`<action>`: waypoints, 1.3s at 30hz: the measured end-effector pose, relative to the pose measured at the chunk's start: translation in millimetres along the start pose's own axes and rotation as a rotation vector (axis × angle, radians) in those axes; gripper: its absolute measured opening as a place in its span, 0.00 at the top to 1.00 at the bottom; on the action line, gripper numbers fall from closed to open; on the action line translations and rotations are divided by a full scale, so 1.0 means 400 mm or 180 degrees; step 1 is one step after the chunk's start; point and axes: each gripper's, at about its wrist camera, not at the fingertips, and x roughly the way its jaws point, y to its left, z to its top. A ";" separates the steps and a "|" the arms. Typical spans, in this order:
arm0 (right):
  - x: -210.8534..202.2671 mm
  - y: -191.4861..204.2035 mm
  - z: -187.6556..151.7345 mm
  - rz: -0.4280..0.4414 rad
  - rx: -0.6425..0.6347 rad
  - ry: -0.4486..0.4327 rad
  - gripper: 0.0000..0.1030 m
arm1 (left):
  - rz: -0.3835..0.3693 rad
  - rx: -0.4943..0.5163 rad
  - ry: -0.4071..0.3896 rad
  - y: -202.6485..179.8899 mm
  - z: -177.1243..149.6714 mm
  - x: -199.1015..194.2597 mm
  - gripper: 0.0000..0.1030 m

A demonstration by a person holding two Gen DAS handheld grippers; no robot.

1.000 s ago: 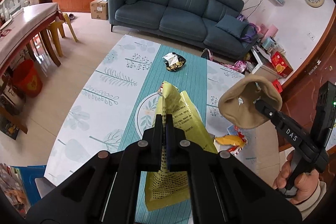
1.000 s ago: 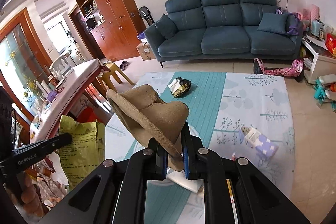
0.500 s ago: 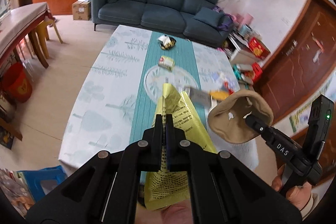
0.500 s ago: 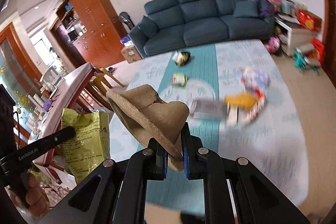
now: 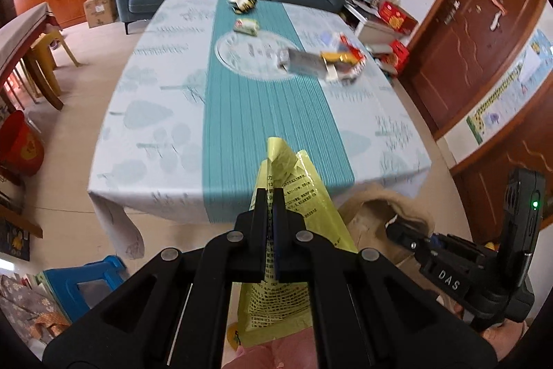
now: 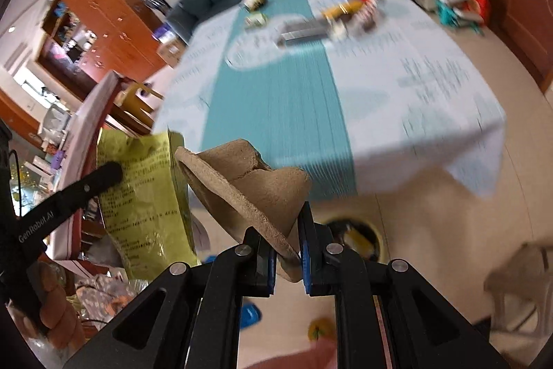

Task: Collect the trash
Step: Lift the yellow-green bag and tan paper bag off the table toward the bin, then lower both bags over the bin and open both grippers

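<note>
Table (image 5: 155,140) is still carrying several wrappers (image 5: 340,59) at its far half, so collecting is only partly done. Left gripper (image 5: 271,196) is clamping a yellow bag (image 5: 297,182) and right gripper (image 6: 287,241) is pinching a brown pulp tray piece (image 6: 249,182), both off the table's near edge. Only the right wrist view is showing a trash bin (image 6: 356,237) on the floor below that edge.

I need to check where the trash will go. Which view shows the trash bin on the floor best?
The right wrist view: the trash bin sits on the floor just past the brown pulp tray, its rim and contents partly visible. The left wrist view shows no bin.
</note>
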 end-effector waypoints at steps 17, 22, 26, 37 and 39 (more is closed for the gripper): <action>0.403 -0.327 -0.307 -0.0266 0.0760 0.0785 0.89 | 0.0563 0.0186 0.0398 -0.077 -0.358 0.472 1.00; 0.587 -0.421 -0.381 -0.0280 0.0926 0.0946 0.89 | 0.0698 0.0150 0.0433 -0.066 -0.449 0.666 1.00; 0.740 -0.485 -0.404 -0.0309 0.0982 0.1041 0.89 | 0.0731 0.0080 0.0472 -0.048 -0.510 0.807 1.00; 0.998 -0.566 -0.452 -0.0276 0.1096 0.1311 0.62 | 0.0869 0.0084 0.0772 -0.009 -0.633 1.086 0.76; 1.008 -0.568 -0.461 -0.0245 0.1135 0.1295 0.57 | 0.0903 0.0056 0.0817 0.005 -0.646 1.107 0.74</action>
